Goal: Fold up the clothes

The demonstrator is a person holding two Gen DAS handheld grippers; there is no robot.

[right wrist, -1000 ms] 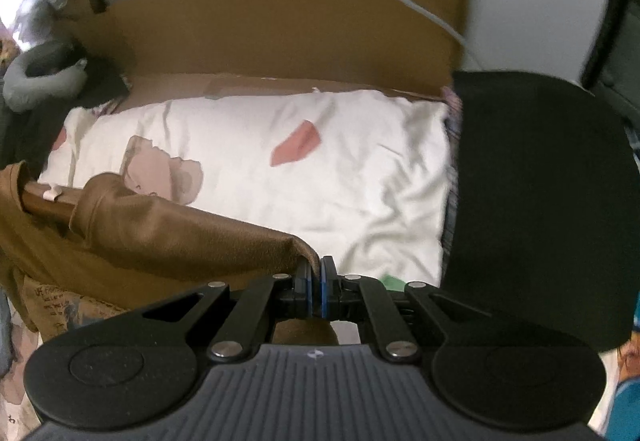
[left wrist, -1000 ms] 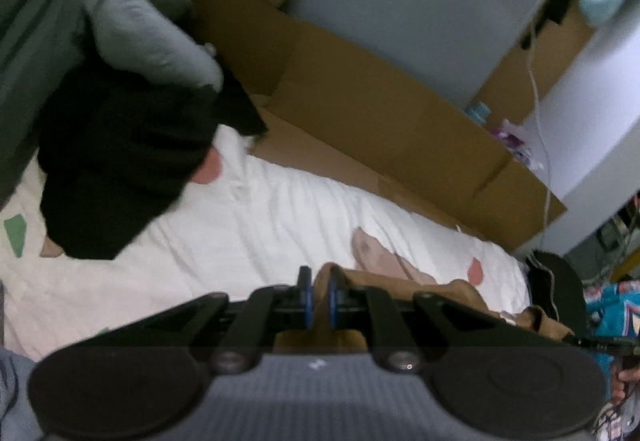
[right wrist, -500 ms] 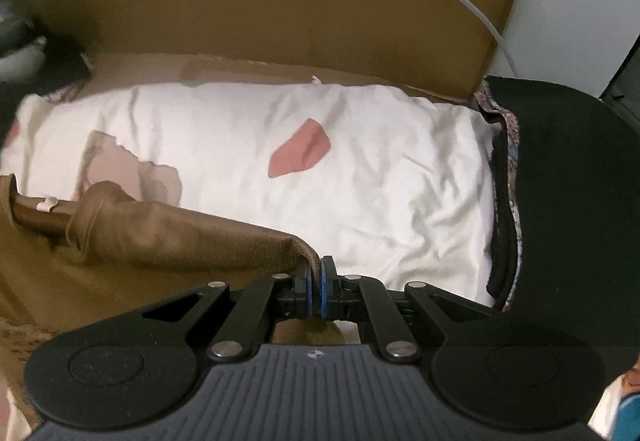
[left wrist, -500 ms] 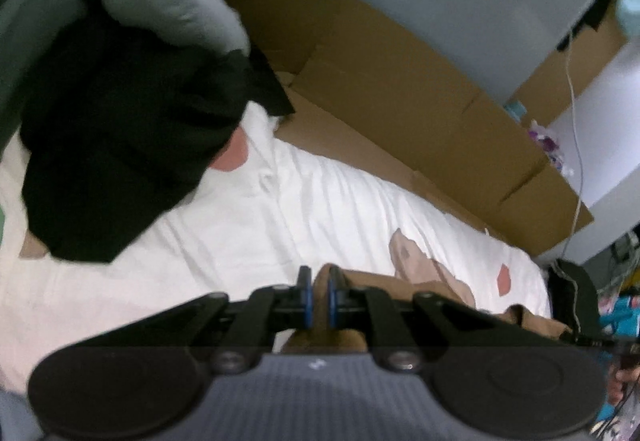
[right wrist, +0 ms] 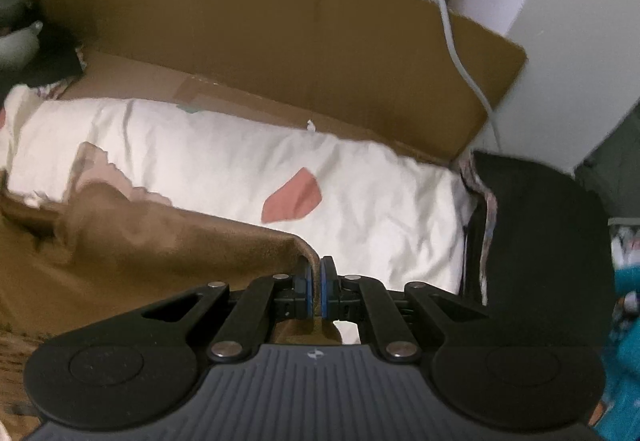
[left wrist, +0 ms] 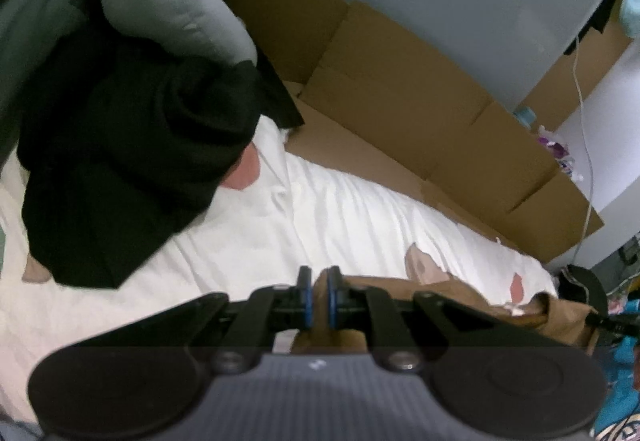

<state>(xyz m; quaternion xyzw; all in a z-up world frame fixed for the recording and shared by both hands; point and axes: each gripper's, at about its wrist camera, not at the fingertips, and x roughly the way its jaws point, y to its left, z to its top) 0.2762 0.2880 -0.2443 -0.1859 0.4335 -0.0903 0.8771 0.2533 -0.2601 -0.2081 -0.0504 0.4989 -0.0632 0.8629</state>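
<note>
Bed, white quilted cover [left wrist: 328, 217] with pink and tan patches: the landmark for all entries below.

Cardboard, flattened brown sheets [right wrist: 256, 41]: stands along the bed's far edge, against the wall.

Black garment, crumpled heap [left wrist: 120, 161]: on the bed's far left end, partly under a grey pillow [left wrist: 168, 5]. Not in hand.

Brown garment, soft suede-like cloth [right wrist: 152, 241]: spread over the bed's near side, held up by its upper edge at two points. Long axis runs along the bed's length, between the two grips; the body appears to hang toward the near side. Judged light, limp and not fragile, with a napped surface that should resist slipping. It sags between the grips, so corners or a seam edge look the best hold.

Left gripper [left wrist: 318, 293]: fingers clamped together on a bunched fold of the brown garment, toward the bed's left.

Right gripper [right wrist: 315, 289]: fingers pinched nearly flat on the garment's thin edge, toward the bed's right end.
</note>
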